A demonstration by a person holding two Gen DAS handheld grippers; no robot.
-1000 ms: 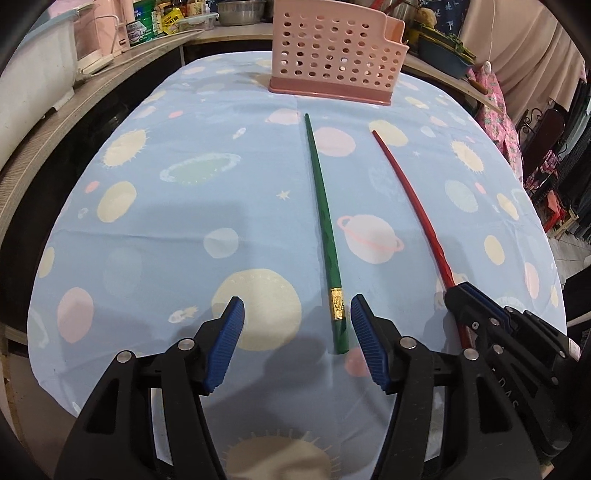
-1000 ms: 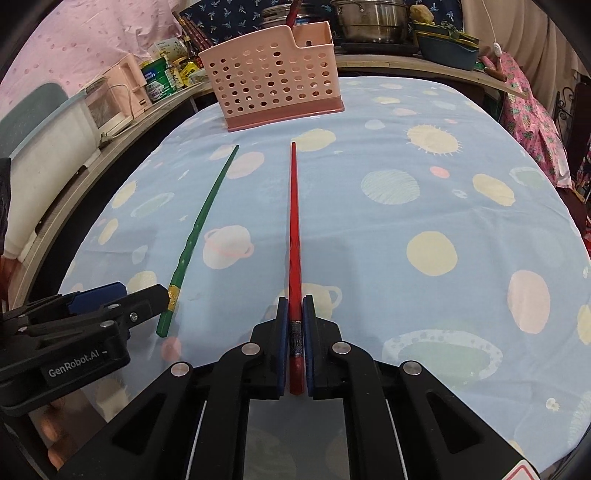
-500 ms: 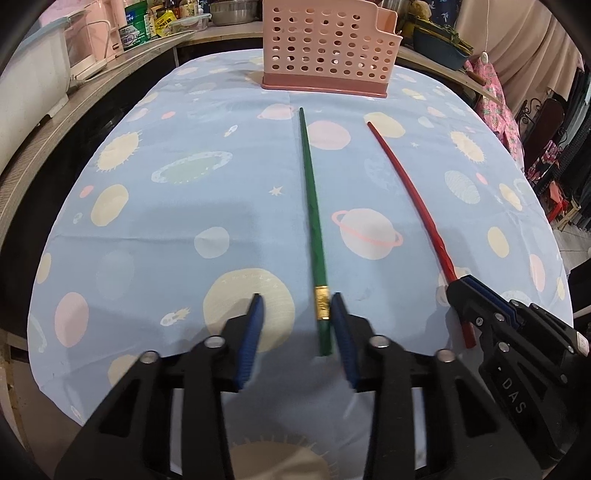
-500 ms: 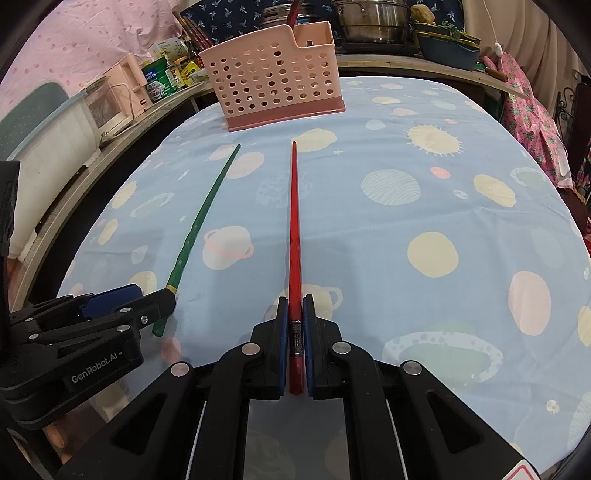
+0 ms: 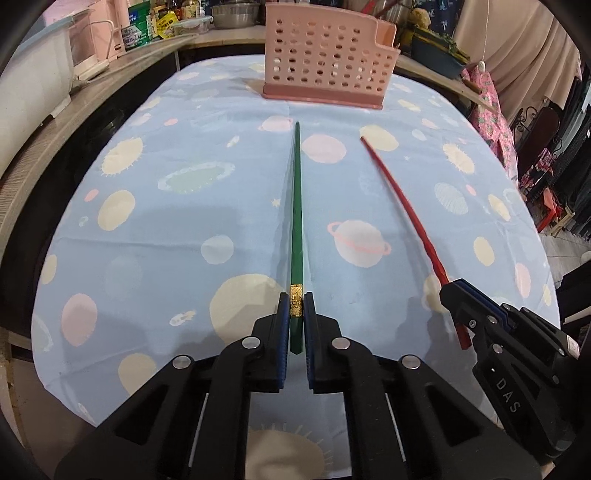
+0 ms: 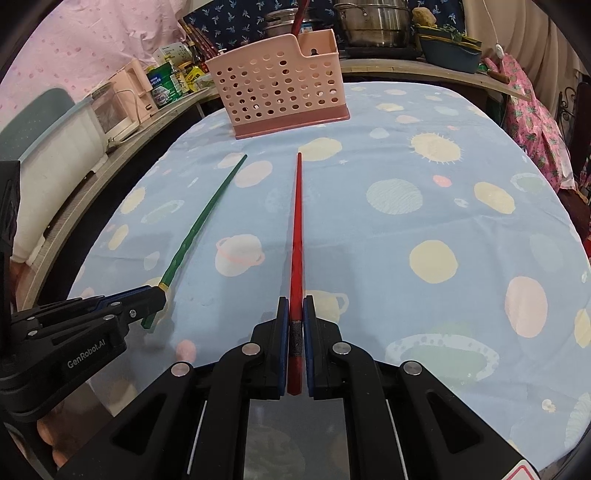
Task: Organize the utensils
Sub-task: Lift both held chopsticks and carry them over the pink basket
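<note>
A green chopstick point(image 5: 296, 206) lies lengthwise on the blue planet-print tablecloth point(image 5: 166, 229). My left gripper point(image 5: 296, 301) is shut on its thick end at the gold band. A red chopstick point(image 6: 297, 225) points toward the basket, and my right gripper point(image 6: 295, 304) is shut on its thick end. Both tips point at a pink perforated utensil basket point(image 5: 327, 68) at the far end of the table. The basket also shows in the right wrist view point(image 6: 277, 92). The green chopstick point(image 6: 201, 225) and left gripper point(image 6: 157, 295) show at left there.
A wooden counter point(image 5: 74, 107) runs along the left with a white appliance point(image 5: 33, 81) and jars. Pots point(image 6: 373, 22) and a blue tub point(image 6: 448, 53) stand behind the basket. Floral cloth point(image 5: 495, 107) hangs off the table's right edge.
My left gripper moved forward and closed on the green chopstick's thick end. My right gripper stayed shut on the red chopstick.
</note>
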